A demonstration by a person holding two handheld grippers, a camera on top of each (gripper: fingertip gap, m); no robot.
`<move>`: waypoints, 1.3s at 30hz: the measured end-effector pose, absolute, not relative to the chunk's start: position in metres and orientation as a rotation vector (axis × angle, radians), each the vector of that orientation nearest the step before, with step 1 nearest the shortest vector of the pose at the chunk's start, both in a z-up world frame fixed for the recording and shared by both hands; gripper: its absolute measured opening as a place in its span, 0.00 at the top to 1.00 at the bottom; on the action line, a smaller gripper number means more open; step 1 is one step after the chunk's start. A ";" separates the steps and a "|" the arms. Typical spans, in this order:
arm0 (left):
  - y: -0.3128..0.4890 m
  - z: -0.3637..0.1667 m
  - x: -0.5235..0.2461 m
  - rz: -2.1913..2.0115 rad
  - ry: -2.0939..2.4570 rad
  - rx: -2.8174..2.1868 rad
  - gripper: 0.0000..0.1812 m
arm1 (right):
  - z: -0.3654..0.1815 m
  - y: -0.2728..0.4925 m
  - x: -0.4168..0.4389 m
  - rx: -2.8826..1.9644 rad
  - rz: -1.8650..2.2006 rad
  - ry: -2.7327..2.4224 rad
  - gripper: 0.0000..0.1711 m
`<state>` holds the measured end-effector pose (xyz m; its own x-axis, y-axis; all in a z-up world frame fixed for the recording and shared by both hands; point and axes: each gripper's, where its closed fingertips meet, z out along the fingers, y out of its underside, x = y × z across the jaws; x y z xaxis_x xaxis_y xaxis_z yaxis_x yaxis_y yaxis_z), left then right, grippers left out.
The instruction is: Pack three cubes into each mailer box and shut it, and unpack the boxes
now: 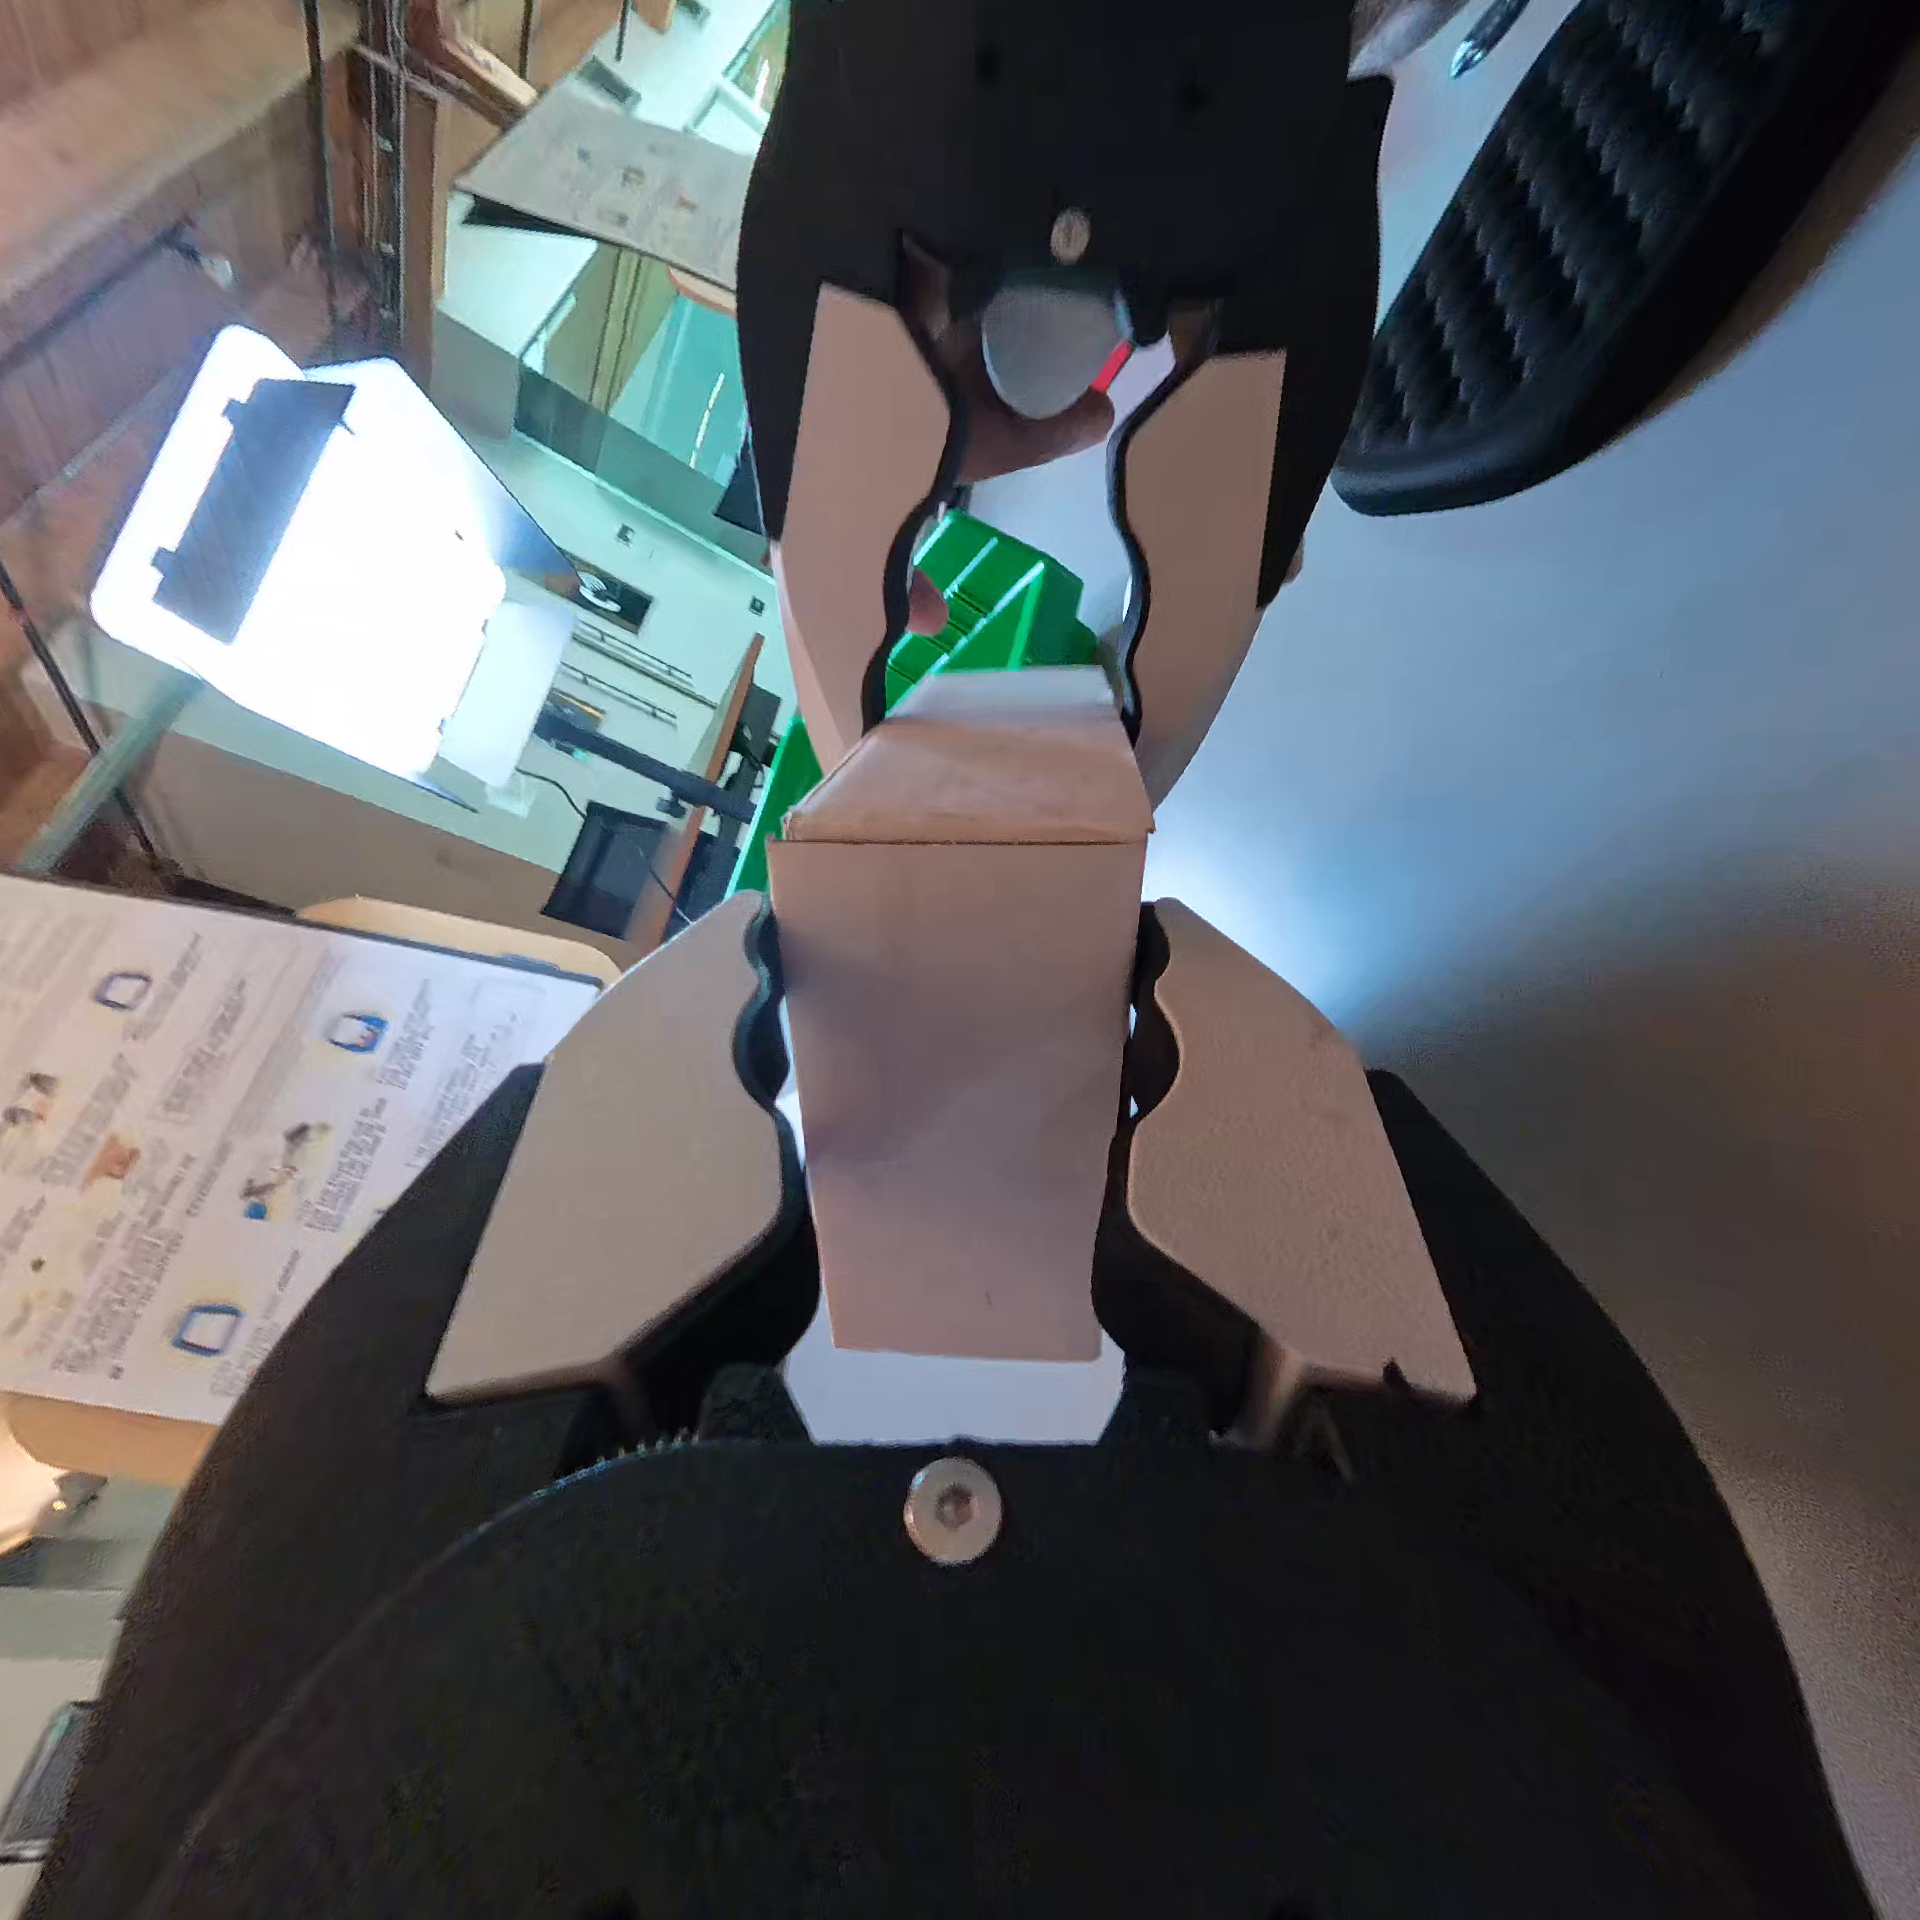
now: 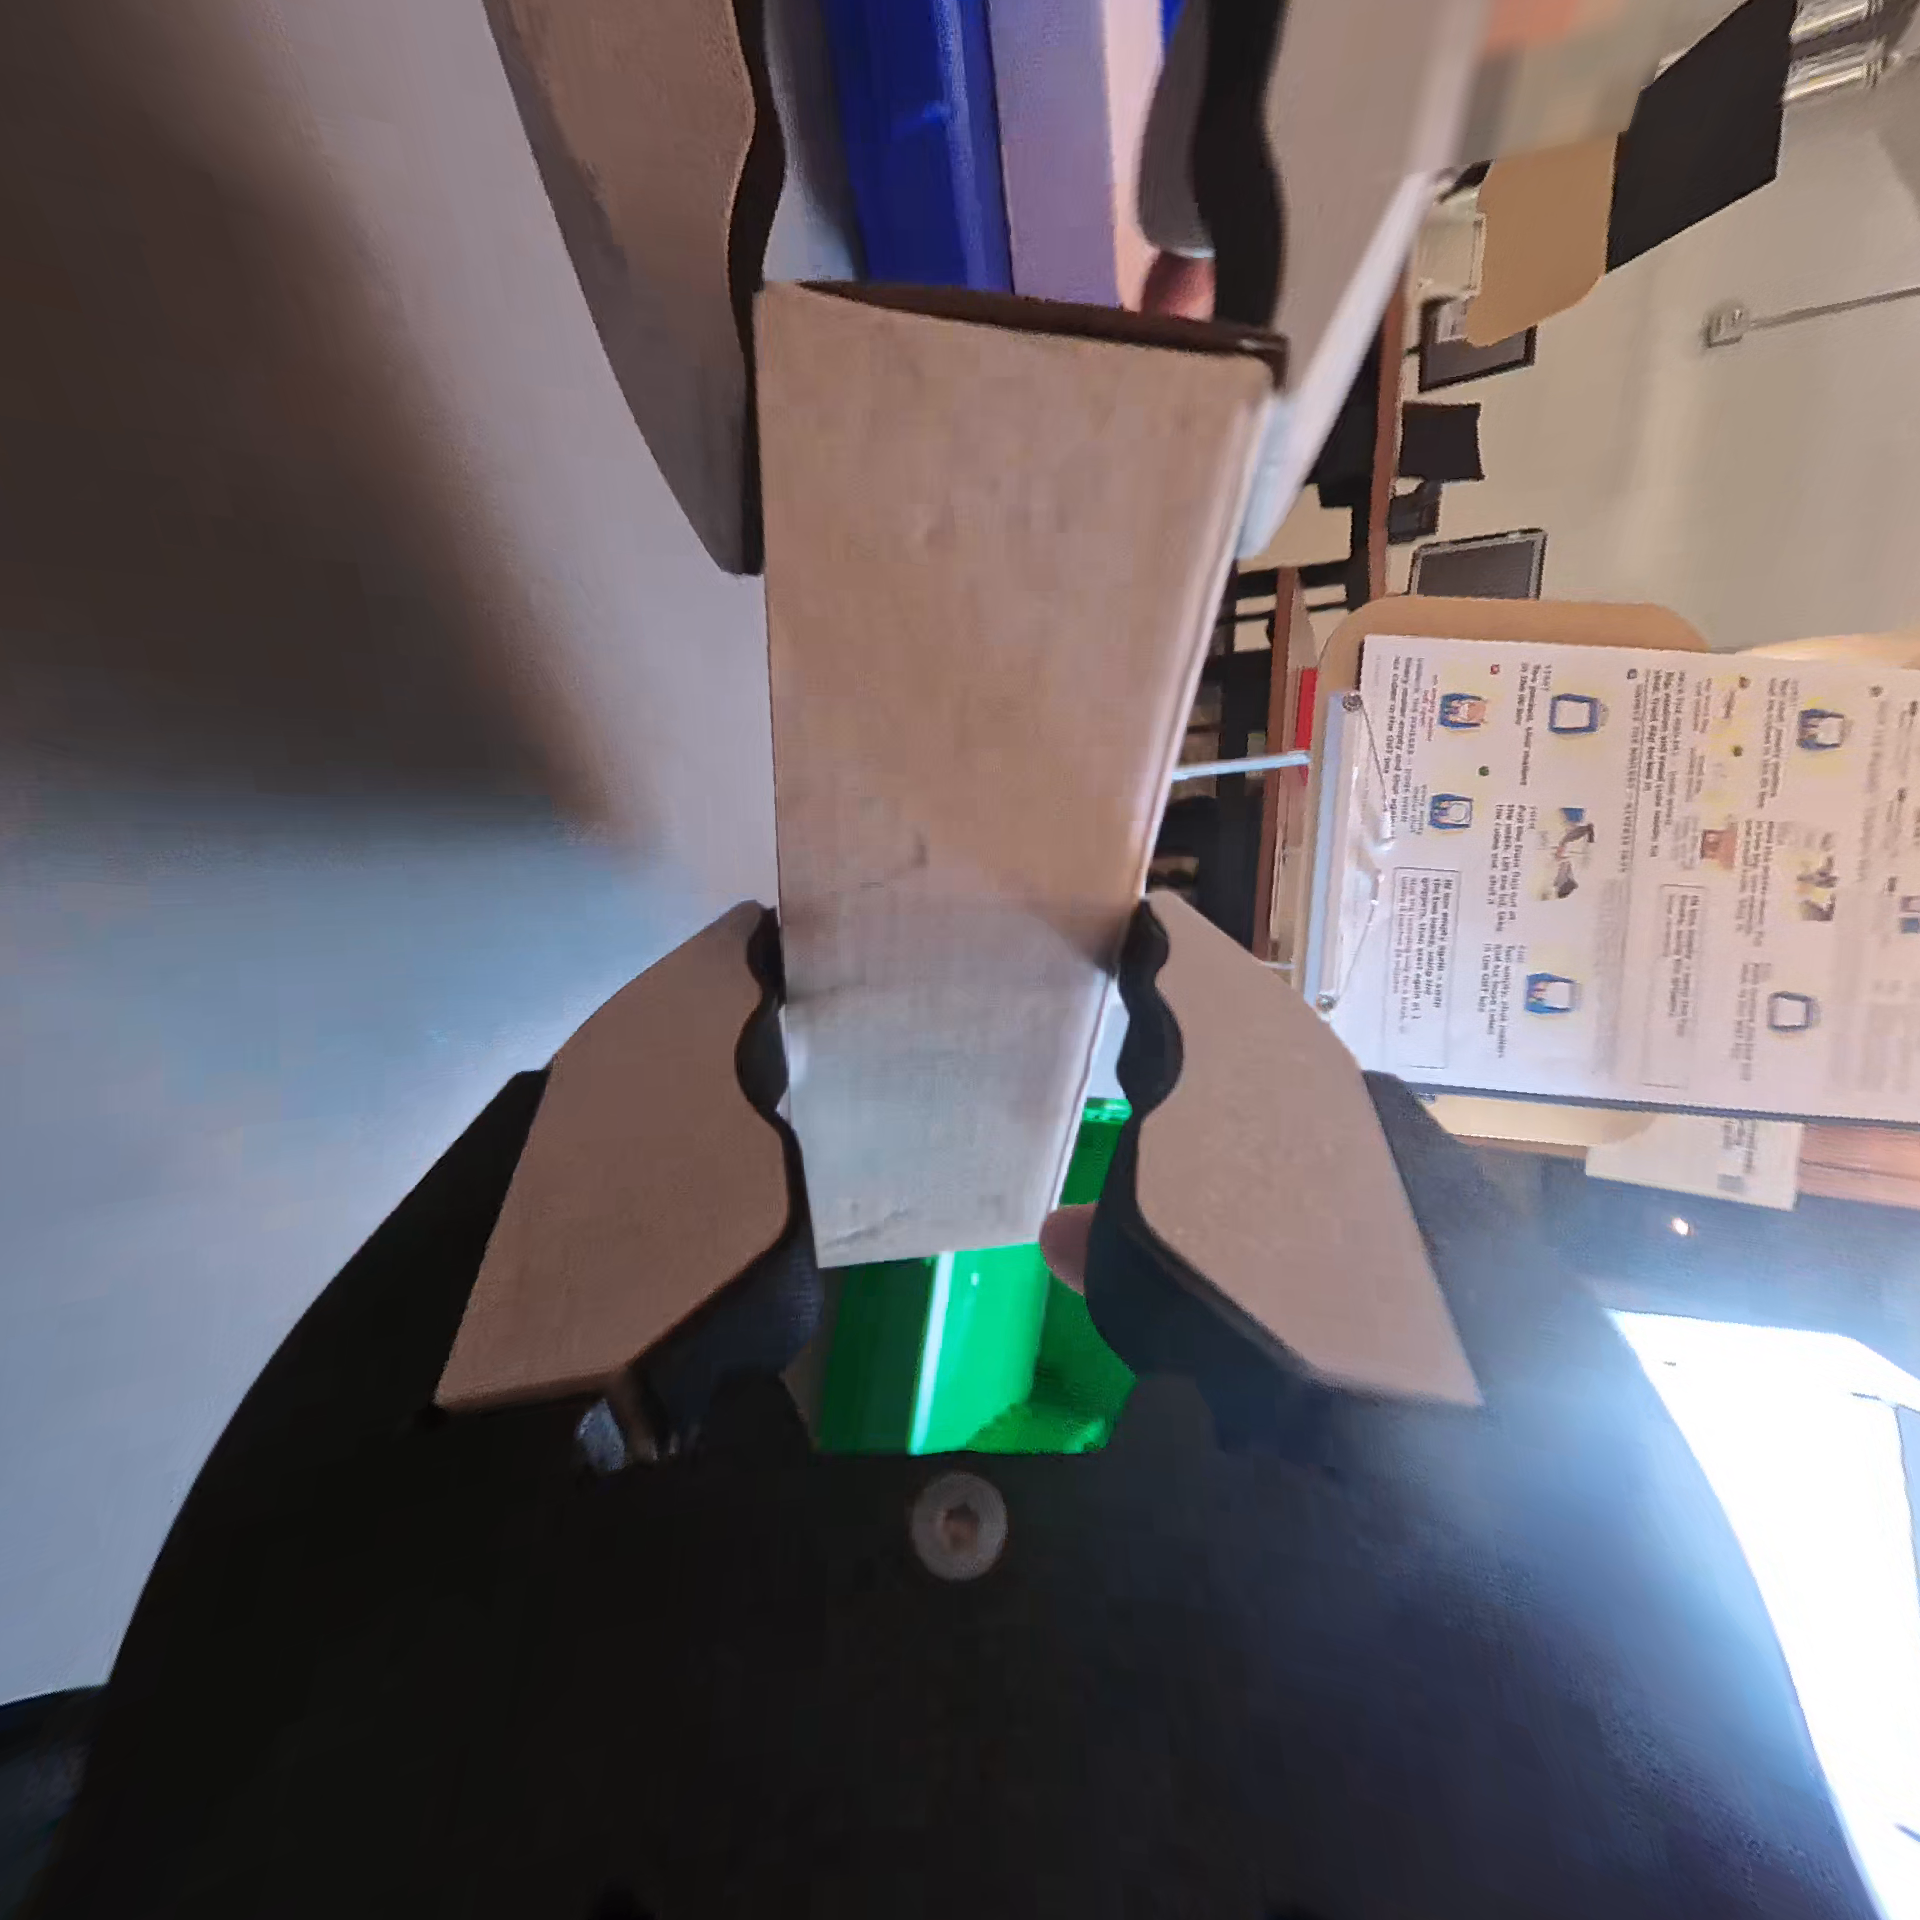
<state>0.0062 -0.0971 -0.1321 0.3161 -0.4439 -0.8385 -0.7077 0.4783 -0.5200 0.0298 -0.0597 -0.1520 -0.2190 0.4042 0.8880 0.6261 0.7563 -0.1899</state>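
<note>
A brown cardboard mailer box (image 1: 951, 1091) is held in the air between both grippers, one at each end. My left gripper (image 1: 956, 925) is shut on its near end. My right gripper (image 1: 1003, 712) faces it and is shut on the far end, where a flap is folded. In the right wrist view the right gripper (image 2: 954, 925) clamps the box (image 2: 987, 623), and one of the left gripper's fingers (image 2: 644, 312) presses its far end. No cubes show.
A green bin (image 1: 987, 603) lies below the box over the white table (image 1: 1558, 831); it also shows in the right wrist view (image 2: 935, 1351). A blue bin (image 2: 914, 135) is behind the left gripper. An instruction sheet (image 2: 1621, 862) stands at the side. A black mesh chair (image 1: 1610, 260) is nearby. The gap from one gripper's tips to the other's is roughly 6 centimeters.
</note>
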 end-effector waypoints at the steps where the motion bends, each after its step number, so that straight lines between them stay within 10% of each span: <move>1: -0.096 -0.127 0.008 0.243 1.312 -1.124 0.65 | -0.148 -0.055 0.030 -0.803 -0.298 -1.843 0.64; 15: -0.084 -0.092 -0.059 -0.292 0.716 -1.436 0.65 | -0.050 0.109 0.104 -1.121 -0.785 -1.571 0.64; 26: -0.075 -0.114 -0.080 -0.289 0.646 -1.502 0.68 | -0.154 0.285 0.109 -1.186 -1.093 -1.593 0.63; 39: -0.055 -0.141 -0.102 -0.327 0.560 -1.610 0.69 | -0.230 0.284 0.101 -1.596 -0.681 -1.729 0.53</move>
